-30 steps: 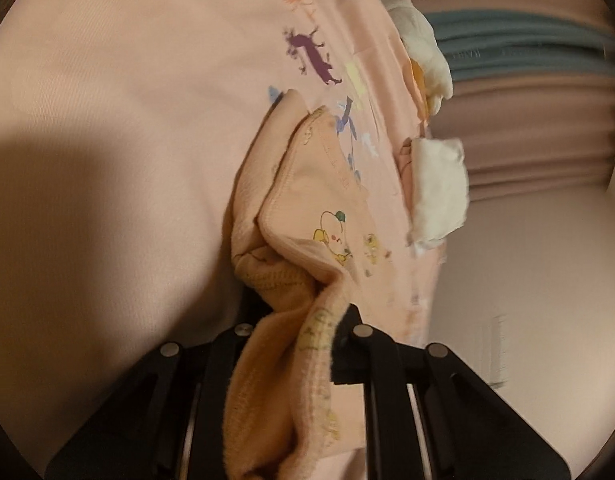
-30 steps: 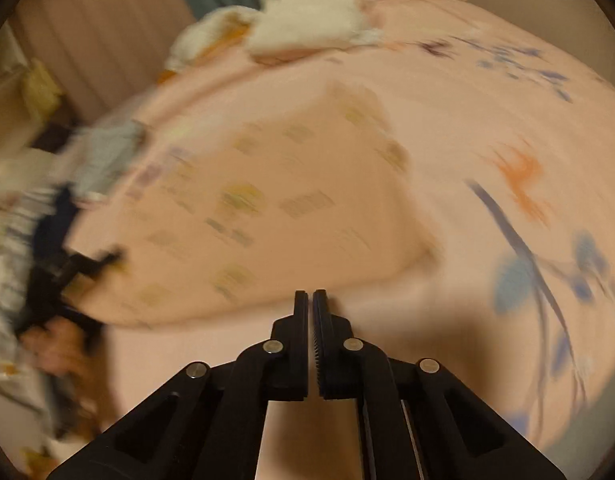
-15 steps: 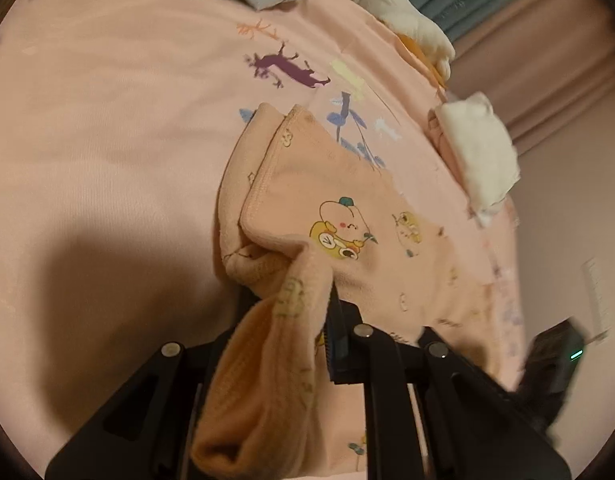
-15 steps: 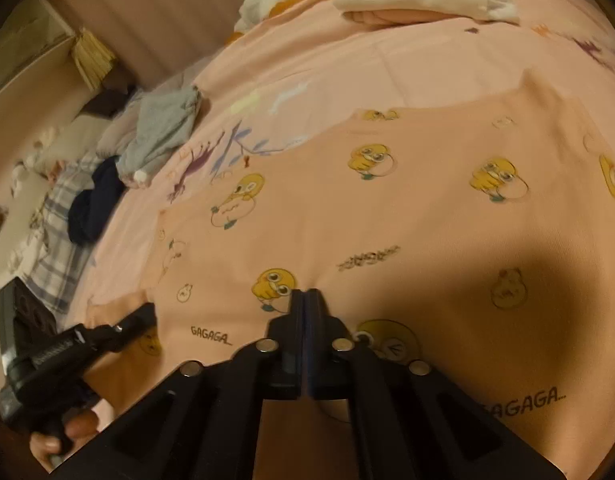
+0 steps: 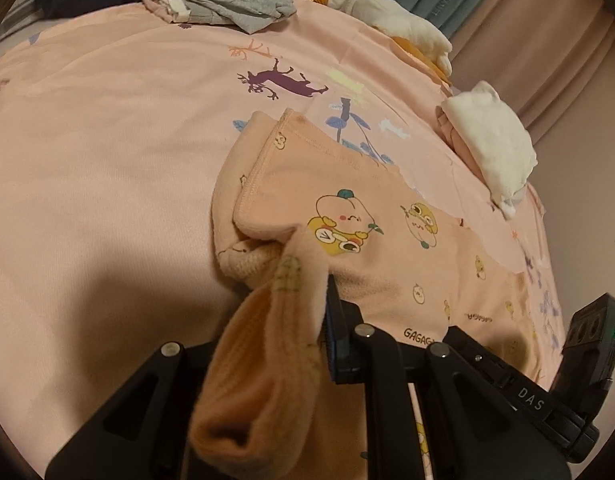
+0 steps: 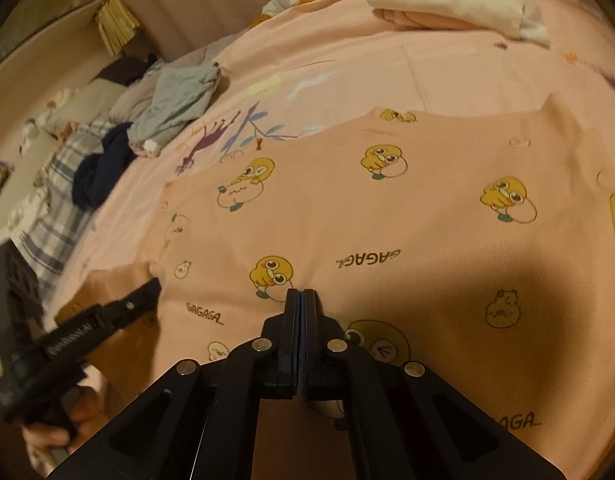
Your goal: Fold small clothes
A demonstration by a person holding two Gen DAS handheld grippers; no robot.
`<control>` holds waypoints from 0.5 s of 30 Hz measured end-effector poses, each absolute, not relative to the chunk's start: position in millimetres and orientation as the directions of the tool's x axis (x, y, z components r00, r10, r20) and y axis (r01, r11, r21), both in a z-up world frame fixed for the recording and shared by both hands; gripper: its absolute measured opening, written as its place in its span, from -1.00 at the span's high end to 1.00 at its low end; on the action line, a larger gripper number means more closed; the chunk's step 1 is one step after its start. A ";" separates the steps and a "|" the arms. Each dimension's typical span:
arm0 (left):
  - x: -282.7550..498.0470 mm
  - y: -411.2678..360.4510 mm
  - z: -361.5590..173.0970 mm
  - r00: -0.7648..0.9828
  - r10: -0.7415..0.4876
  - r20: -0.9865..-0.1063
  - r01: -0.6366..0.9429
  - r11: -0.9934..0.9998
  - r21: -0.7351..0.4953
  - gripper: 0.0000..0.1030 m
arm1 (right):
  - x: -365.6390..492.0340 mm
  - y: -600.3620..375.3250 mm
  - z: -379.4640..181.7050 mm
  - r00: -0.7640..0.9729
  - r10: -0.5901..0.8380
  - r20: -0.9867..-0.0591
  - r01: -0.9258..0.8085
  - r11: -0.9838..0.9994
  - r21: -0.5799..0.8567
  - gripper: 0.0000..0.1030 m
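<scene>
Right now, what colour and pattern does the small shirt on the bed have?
Peach-orange, printed with yellow cartoon chicks and "GAGAGA" words; the shirt shows best in the right wrist view.

Dim warm light, fisheye warp, dark vignetted corners.

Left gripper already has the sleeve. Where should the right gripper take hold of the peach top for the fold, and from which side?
Probably the near hem of the peach top, just ahead of the right gripper, coming in low from the near side. The body lies flat on the bedspread, so only an edge offers something to pinch. The left gripper holds the sleeve; the right is shut and must open first.
</scene>
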State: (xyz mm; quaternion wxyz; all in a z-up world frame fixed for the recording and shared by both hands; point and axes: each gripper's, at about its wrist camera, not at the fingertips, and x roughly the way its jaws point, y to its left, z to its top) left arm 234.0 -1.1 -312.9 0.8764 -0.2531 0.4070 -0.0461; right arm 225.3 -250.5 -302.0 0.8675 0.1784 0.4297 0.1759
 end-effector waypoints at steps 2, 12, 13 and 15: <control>232.5 8.9 -317.6 0.672 -0.332 -0.663 -0.146 0.818 -0.557 0.71 | 227.1 -255.2 -304.4 0.558 0.492 -0.668 -0.154 0.853 0.499 1.00; 229.2 -14.8 -280.4 0.662 -0.332 -0.673 -0.146 0.822 -0.550 0.82 | 231.0 -284.9 -315.9 0.491 0.677 -0.548 -0.144 0.683 0.716 1.00; 228.7 -19.2 -276.8 0.670 -0.350 -0.655 -0.134 0.811 -0.569 0.82 | 231.4 -290.2 -317.3 0.483 0.697 -0.530 -0.127 0.655 0.745 1.00; 230.0 -32.4 -267.3 0.671 -0.417 -0.613 -0.088 0.777 -0.624 0.82 | 228.5 -302.0 -315.9 0.489 0.708 -0.509 -0.108 0.628 0.770 1.00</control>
